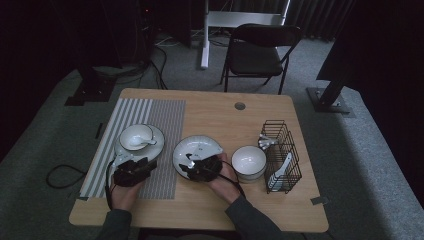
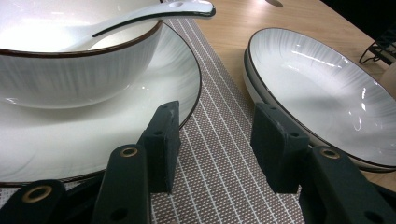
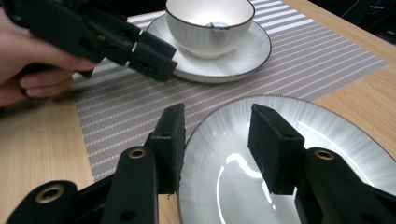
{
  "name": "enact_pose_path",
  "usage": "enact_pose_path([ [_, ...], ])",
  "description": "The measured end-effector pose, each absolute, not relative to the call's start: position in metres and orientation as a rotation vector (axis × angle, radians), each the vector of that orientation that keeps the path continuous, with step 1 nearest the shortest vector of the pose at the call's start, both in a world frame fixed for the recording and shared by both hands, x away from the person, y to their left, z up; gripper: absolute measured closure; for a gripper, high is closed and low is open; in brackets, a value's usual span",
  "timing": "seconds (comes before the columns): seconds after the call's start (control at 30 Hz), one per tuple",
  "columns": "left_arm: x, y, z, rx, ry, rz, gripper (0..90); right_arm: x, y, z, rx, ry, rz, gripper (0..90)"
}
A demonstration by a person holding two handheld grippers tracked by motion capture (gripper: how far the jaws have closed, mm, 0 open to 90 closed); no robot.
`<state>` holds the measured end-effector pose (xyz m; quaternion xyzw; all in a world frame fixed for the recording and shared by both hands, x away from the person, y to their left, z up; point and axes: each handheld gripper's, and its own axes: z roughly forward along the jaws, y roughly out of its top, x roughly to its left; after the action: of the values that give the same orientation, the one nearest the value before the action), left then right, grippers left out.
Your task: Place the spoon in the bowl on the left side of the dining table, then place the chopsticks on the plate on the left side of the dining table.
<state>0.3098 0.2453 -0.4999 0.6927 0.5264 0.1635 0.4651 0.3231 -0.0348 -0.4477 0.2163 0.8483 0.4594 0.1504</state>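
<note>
Your right gripper [image 1: 196, 167] sits over the near edge of the deep white plate [image 1: 198, 150] in the middle of the surface [image 1: 220, 117]. In the right gripper view its jaws are spread apart with the plate's dark-lined rim running between them; the left pad hangs just outside the rim and the right pad is over the plate's glossy well, and neither pad presses on the plate. So that gripper [image 3: 217, 140] is released, with nothing gripped.

Your left gripper [image 1: 134, 170] rests near the front of the striped placemat [image 1: 165, 150], just short of the saucer [image 1: 156, 134]. Its jaws are also released: the left gripper view shows bare mat weave between the two pads, the left pad by the saucer's rim [image 2: 187, 100] without clamping it, and the right pad in front of the deep plate [image 2: 322, 93], which lies on the wood just off the mat's edge.

On the saucer stands a white bowl [image 1: 136, 137] with a white ceramic spoon [image 1: 147, 142] lying in it, handle resting over the brim toward the deep plate. The deep plate appears to sit on a second rim beneath it in the left gripper view.

To the right of the deep plate, near your right hand [image 1: 225, 182], is another white bowl [image 1: 248, 161], touching or just beside a black wire rack [image 1: 282, 155] that holds more white spoons. A folding chair [image 1: 260, 52] stands beyond the surface.
</note>
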Motion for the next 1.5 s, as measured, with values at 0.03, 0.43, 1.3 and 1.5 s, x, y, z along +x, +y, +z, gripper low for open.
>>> enact_pose_path([
  [0.03, 0.310, 0.245, -0.500, 1.703, 1.292, 0.402, 53.3, 0.321, -0.036, -0.448, 0.623, 2.436, 1.322, 55.1],
  [0.43, 0.311, 0.237, -0.494, 1.716, 1.253, 0.393, 53.3, 0.290, -0.069, -0.452, 0.640, 2.389, 1.320, 53.8],
  [1.3, 0.355, 0.141, -0.452, 1.904, 0.828, 0.331, 53.5, 0.244, -0.138, -0.490, 0.816, 2.350, 1.272, 53.2],
  [1.5, 0.369, 0.111, -0.444, 1.941, 0.725, 0.298, 53.4, 0.239, -0.148, -0.495, 0.860, 2.339, 1.267, 53.2],
])
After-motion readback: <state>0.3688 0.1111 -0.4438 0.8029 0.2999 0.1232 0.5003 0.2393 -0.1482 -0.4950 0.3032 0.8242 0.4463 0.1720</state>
